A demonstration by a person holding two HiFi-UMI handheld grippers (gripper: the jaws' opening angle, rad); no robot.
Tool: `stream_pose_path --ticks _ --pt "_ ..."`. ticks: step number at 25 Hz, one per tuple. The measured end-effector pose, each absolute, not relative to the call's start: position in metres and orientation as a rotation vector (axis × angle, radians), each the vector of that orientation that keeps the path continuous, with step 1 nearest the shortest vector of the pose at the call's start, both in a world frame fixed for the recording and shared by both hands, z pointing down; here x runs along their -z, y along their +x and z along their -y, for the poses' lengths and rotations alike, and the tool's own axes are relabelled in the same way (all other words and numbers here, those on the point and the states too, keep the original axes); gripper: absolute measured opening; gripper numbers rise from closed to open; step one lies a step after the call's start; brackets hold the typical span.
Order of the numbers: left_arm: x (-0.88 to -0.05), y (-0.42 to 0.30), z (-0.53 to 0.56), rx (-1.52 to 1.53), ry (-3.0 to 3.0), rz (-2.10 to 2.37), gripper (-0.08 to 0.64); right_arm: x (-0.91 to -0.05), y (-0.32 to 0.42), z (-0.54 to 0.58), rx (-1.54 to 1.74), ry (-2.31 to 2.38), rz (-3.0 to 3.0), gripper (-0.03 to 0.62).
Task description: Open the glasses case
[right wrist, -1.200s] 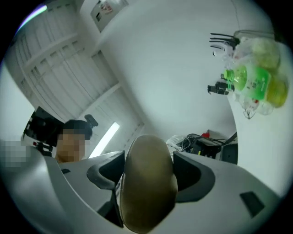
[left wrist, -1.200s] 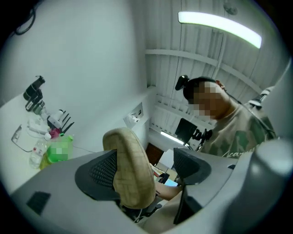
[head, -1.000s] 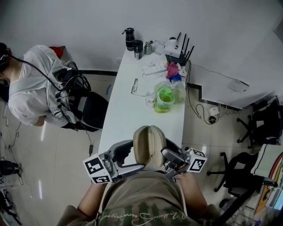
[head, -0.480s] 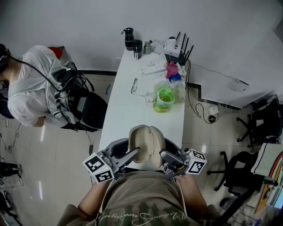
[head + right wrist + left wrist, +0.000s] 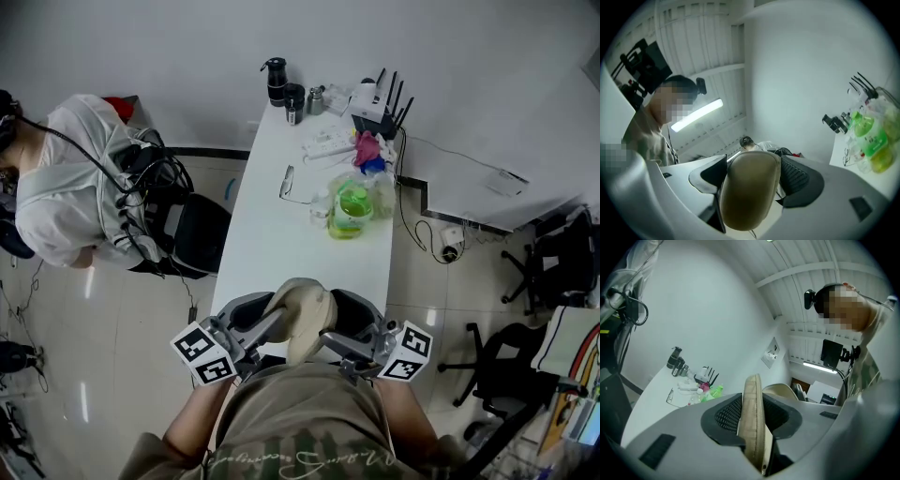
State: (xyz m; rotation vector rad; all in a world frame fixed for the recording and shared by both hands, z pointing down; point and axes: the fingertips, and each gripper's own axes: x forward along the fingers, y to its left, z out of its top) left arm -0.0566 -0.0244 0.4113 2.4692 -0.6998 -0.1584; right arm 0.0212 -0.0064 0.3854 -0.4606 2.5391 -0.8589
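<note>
I hold a beige glasses case (image 5: 300, 315) in the air over the near end of the white table (image 5: 272, 246). My left gripper (image 5: 273, 324) has just been closing, and its pads now press on a thin beige half of the case (image 5: 753, 423) seen edge-on. A second, domed half (image 5: 781, 391) shows behind it to the right, so the case stands partly apart. My right gripper (image 5: 330, 339) is shut on the rounded body of the case (image 5: 749, 196), which fills the space between its jaws.
Farther along the table lie a pair of glasses (image 5: 285, 183), a green bottle in a clear bag (image 5: 350, 208), a power strip (image 5: 325, 144), a router (image 5: 380, 109) and black bottles (image 5: 275, 82). A seated person (image 5: 66, 178) is at the left, office chairs (image 5: 553, 255) at the right.
The case has come down and toward me and now tilts to the left. The left gripper's jaws, wide before, have closed onto one half of it. The right gripper has rolled.
</note>
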Motion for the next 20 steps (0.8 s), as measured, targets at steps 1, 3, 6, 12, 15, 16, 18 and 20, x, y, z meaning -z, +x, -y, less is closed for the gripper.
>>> stream_pose_path --ticks 1,3,6,12,15,16,18,20 --pt "-0.414 -0.059 0.026 0.161 2.457 0.703 0.124 -0.385 0.018 0.007 0.833 -0.473 -2.57 0.344" --pt "-0.419 -0.063 0.03 0.198 2.407 0.696 0.124 -0.384 0.013 0.012 0.837 -0.489 -2.563 0.344" --pt "-0.424 -0.075 0.041 0.246 2.331 0.788 0.121 -0.392 0.024 0.028 0.906 -0.66 -2.46 0.344" --pt "-0.423 -0.115 0.065 0.278 2.262 1.146 0.12 -0.395 0.0 0.02 0.604 -0.987 -2.753 0.344" --pt "-0.423 -0.12 0.068 0.277 2.256 1.242 0.121 -0.401 -0.028 0.015 0.51 -1.034 -2.858 0.344" --pt "-0.422 -0.118 0.068 0.286 2.249 1.253 0.12 -0.402 -0.031 0.017 0.495 -1.098 -2.852 0.344" --pt "-0.419 -0.113 0.06 0.307 2.238 1.266 0.121 -0.402 -0.029 0.017 0.438 -1.245 -2.827 0.344" --pt "-0.416 -0.107 0.052 0.325 2.249 1.274 0.121 -0.401 -0.024 0.018 0.387 -1.322 -2.823 0.344"
